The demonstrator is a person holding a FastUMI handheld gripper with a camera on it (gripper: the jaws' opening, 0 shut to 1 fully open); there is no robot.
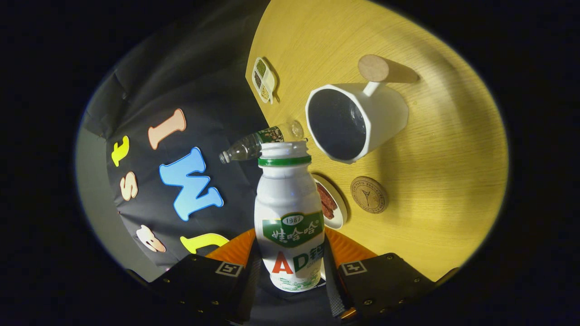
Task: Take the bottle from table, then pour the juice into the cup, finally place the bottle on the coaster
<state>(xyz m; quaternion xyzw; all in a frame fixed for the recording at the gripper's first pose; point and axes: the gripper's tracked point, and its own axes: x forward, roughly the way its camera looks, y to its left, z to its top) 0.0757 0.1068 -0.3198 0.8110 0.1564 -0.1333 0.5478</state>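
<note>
My gripper (290,271) is shut on a white juice bottle (289,213) with a green neck ring and a green label; both fingers press on its lower body. The bottle is lifted off the table and rolled over to one side, so the scene looks turned. Its open mouth (284,148) lies close to the rim of a white cup (351,122) with a dark inside and a wooden-ended handle (378,69), just beyond the fingers. A round cork coaster (369,194) lies on the yellow wooden table (444,172) beside the cup.
A small white plate (334,203) with reddish strips sits partly hidden behind the bottle. A clear plastic water bottle (258,142) stands near the table's edge. A small divided dish of seeds (263,80) sits farther along that edge.
</note>
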